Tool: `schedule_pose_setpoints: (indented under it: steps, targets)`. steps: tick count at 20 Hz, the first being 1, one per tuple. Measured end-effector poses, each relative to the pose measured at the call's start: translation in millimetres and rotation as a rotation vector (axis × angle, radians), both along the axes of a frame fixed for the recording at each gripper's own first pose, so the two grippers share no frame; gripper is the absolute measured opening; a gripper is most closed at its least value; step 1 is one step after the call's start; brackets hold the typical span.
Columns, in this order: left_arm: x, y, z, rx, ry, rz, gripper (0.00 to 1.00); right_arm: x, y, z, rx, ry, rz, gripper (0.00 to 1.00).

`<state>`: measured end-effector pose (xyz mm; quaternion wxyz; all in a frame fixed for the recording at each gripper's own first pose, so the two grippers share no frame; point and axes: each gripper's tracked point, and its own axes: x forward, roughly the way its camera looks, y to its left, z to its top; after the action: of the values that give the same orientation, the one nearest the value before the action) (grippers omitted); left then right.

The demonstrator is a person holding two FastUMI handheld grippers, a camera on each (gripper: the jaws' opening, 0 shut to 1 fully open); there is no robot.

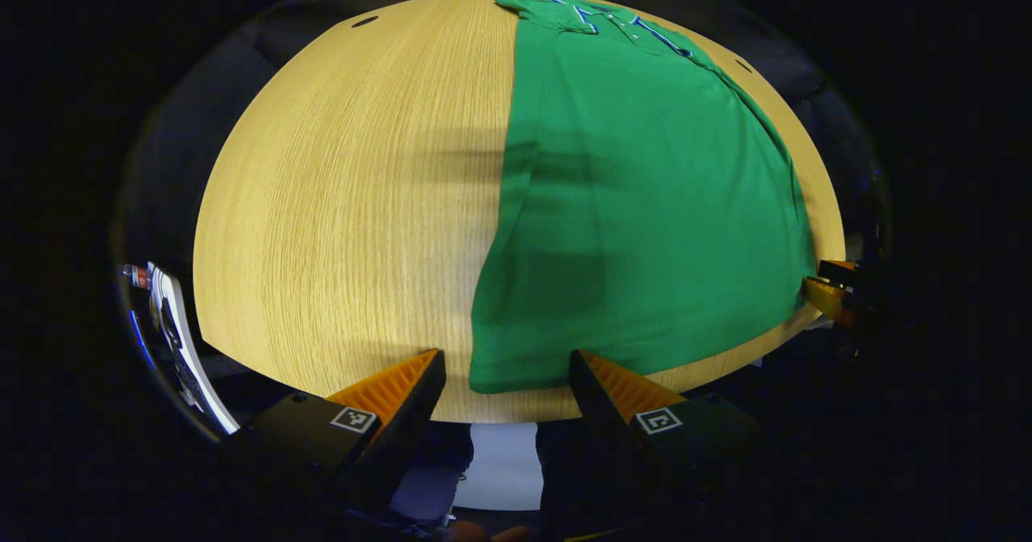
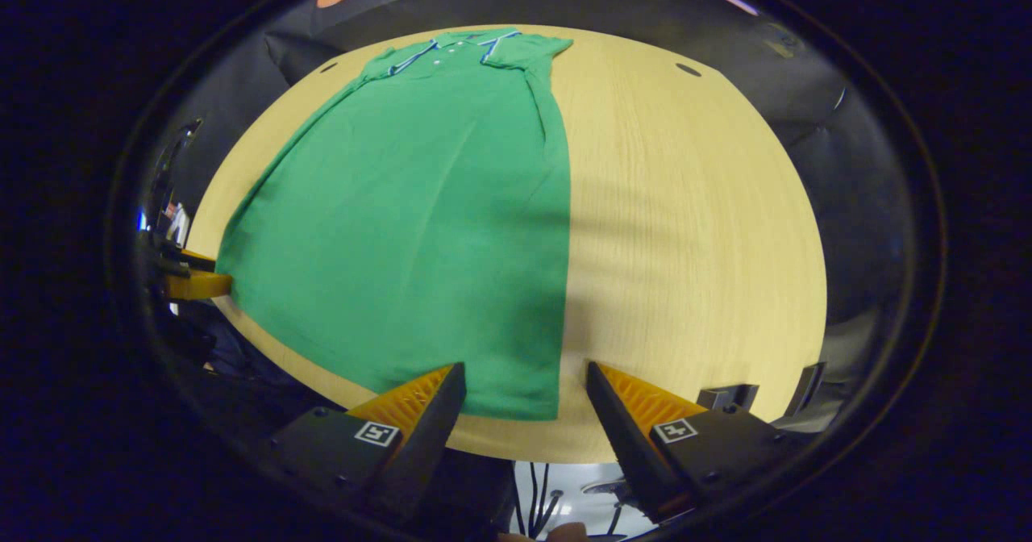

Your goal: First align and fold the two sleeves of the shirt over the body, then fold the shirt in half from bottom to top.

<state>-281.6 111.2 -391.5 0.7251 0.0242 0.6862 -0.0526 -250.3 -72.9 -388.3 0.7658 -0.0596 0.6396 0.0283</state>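
A green polo shirt (image 1: 645,203) lies flat on the wooden table (image 1: 347,203), collar at the far end, both sleeves folded in over the body. My left gripper (image 1: 506,364) is open at the near table edge, its fingers either side of the shirt's bottom left corner. In the right gripper view the same shirt (image 2: 419,227) stretches away over the table (image 2: 693,227), and my right gripper (image 2: 526,377) is open around the bottom right corner of the hem. Neither gripper holds cloth. The right gripper (image 1: 834,288) also peeks in at the left view's right edge, and the left gripper (image 2: 189,280) at the right view's left edge.
Bare wood lies on both sides of the shirt. Small dark holes (image 2: 688,68) mark the far tabletop. The black booth wall (image 2: 855,171) rings the table. Below the near edge are pale floor (image 1: 504,461) and cables (image 2: 536,494).
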Motion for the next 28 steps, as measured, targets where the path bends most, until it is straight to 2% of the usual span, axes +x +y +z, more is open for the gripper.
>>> schedule_pose_setpoints:
  steps: [2,3,4,5,6,7,8,9,10,11,12,15,20,25,26,28]
  targets:
    - [-3,-1,2,0.003,0.016,0.028,0.99,1,2,-1,0.000,0.011,-0.002,0.97]
    - [-3,-2,1,0.004,0.023,0.029,0.99,-1,2,-1,-0.005,0.023,0.007,0.87]
    - [-3,-2,2,0.001,0.026,0.032,0.98,-1,6,1,-0.001,0.024,0.012,0.89]
    - [-5,-4,1,-0.002,0.035,0.031,0.95,-5,9,-1,0.001,0.039,0.027,0.82]
    - [-5,-8,1,-0.006,0.035,0.027,0.85,-5,14,-1,0.004,0.041,0.051,0.63]
    - [-6,-13,0,-0.008,0.039,0.023,0.81,-3,21,-2,0.013,0.041,0.074,0.45]
    - [-7,-19,2,-0.020,0.039,0.008,0.66,-5,20,0,0.002,0.047,0.085,0.26]
    - [-7,-26,3,-0.045,0.042,-0.011,0.57,-4,19,0,0.004,0.046,0.076,0.07]
    - [-8,-29,4,-0.056,0.042,-0.020,0.23,1,19,1,0.023,0.044,0.044,0.07]
    - [-8,-30,3,-0.062,0.045,-0.030,0.19,-1,19,-2,0.049,0.055,0.006,0.07]
    - [-6,-29,2,-0.074,0.048,-0.030,0.07,1,19,-2,0.077,0.053,-0.026,0.02]
    - [-5,-31,7,-0.126,0.056,-0.002,0.04,-1,14,1,0.094,0.075,-0.069,0.02]
    - [18,-37,41,-0.187,-0.035,-0.051,0.04,5,17,29,0.163,0.062,-0.105,0.02]
    - [40,-35,69,-0.222,-0.111,-0.058,0.04,27,18,60,0.229,0.013,-0.154,0.00]
    - [43,-34,70,-0.228,-0.122,-0.057,0.04,30,18,63,0.237,0.005,-0.161,0.04]
    - [49,-37,75,-0.253,-0.142,-0.051,0.04,39,20,70,0.256,-0.008,-0.169,0.02]
